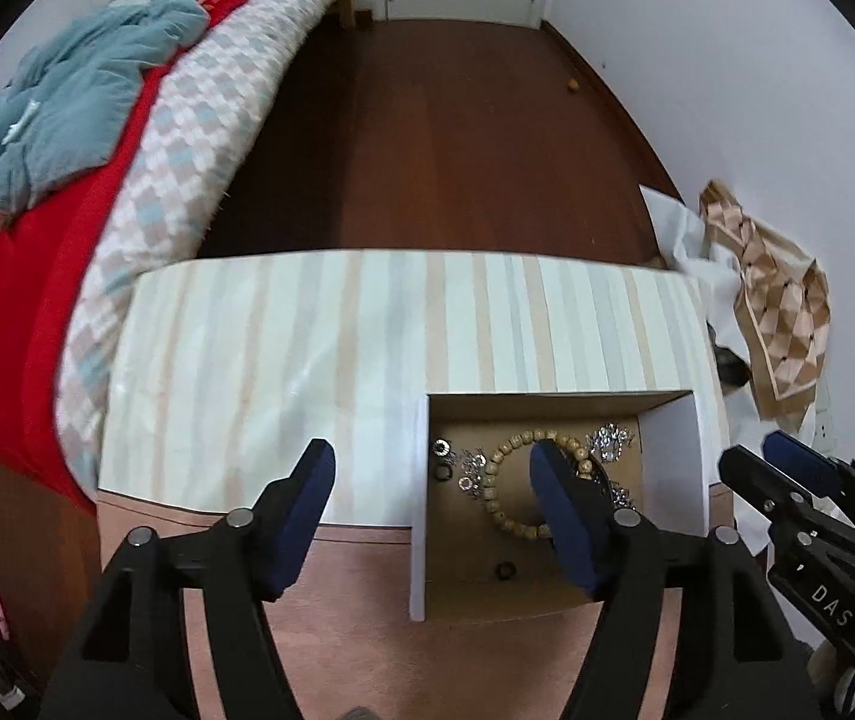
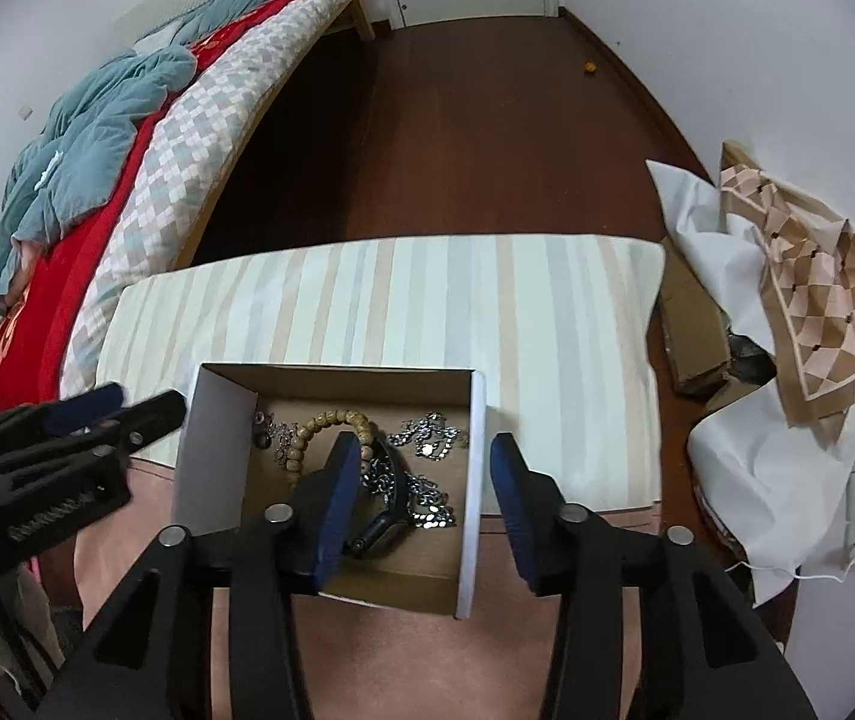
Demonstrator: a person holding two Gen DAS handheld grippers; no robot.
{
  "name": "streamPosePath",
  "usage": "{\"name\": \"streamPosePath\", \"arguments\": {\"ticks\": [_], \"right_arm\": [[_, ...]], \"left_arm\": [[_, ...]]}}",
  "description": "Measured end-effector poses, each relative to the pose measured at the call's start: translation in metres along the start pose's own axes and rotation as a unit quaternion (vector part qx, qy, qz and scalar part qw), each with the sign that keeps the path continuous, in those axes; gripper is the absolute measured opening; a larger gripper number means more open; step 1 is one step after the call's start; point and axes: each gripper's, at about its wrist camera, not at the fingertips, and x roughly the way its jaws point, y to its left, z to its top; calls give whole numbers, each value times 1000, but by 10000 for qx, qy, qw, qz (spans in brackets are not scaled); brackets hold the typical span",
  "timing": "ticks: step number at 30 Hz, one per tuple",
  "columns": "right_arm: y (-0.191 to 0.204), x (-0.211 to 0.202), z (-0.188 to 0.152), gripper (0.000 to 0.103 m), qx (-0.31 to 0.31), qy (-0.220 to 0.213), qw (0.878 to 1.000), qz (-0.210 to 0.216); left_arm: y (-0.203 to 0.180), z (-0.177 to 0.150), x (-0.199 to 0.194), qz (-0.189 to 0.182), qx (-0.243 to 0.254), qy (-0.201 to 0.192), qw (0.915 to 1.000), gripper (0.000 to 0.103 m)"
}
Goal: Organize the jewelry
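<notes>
Straddling the left wall of the cardboard box [image 1: 670,456], your left gripper [image 1: 433,474] has its fingers spread wide and pinching nothing — one blue finger over the striped cloth [image 1: 307,330] on the desk, the other above the box interior. Your right gripper [image 2: 427,468] is likewise spread, one finger inside the box and one outside its right wall, holding nothing. The jewelry lies on the box floor: a wooden bead bracelet [image 1: 502,468] in the middle, silver chains [image 2: 427,444] toward the far right, small rings [image 1: 441,461] at the far left, and a dark watch [image 2: 385,531] — partly hidden by your right gripper's inner finger.
</notes>
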Motion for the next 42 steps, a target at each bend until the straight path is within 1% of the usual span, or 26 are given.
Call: {"name": "streamPosePath", "arguments": {"ticks": [1, 2, 3, 5, 8, 11, 14, 18, 24, 27, 29, 36, 42], "right_arm": [[-1, -5, 0, 51, 17, -27, 10000, -34], [-2, -8, 0, 57, 25, -39, 10000, -78], [-4, -13, -1, 61, 46, -65, 9999, -145], [-6, -20, -4, 80, 92, -117, 9995, -270], [-9, -27, -12, 93, 134, -143, 9986, -486], [-7, -28, -22, 102, 113, -75, 9978, -650], [-3, -28, -34, 102, 60, -28, 9968, -791], [2, -35, -49, 102, 69, -62, 9961, -878], [10, -63, -68, 102, 19, -260, 9946, -1000], [15, -85, -79, 102, 11, -419, 9941, -1004], [19, -104, -87, 102, -9, -566, 9933, -1011], [34, -171, -112, 102, -94, -1094, 9887, -1025], [46, -233, -131, 102, -120, -1554, 9831, -962]], "left_arm": [[2, -1, -3, 66, -23, -25, 10000, 74], [4, -3, -7, 135, -44, -65, 9999, 84], [6, -5, -10, 239, -51, -103, 9996, 92], [7, -11, -13, 394, -32, -165, 9991, 93], [7, -23, -16, 582, 30, -197, 9981, 97], [6, -36, -19, 634, 51, -211, 9978, 98], [4, -49, -25, 641, 63, -221, 9977, 98], [4, -64, -40, 624, 66, -331, 9975, 98], [4, -84, -72, 616, 44, -591, 9963, 98], [5, -96, -95, 465, -37, -733, 9962, 98], [4, -102, -109, 440, -31, -844, 9955, 98], [0, -124, -173, 380, 48, -1367, 9899, 98], [5, -141, -216, 252, -44, -1693, 9852, 98]]}}
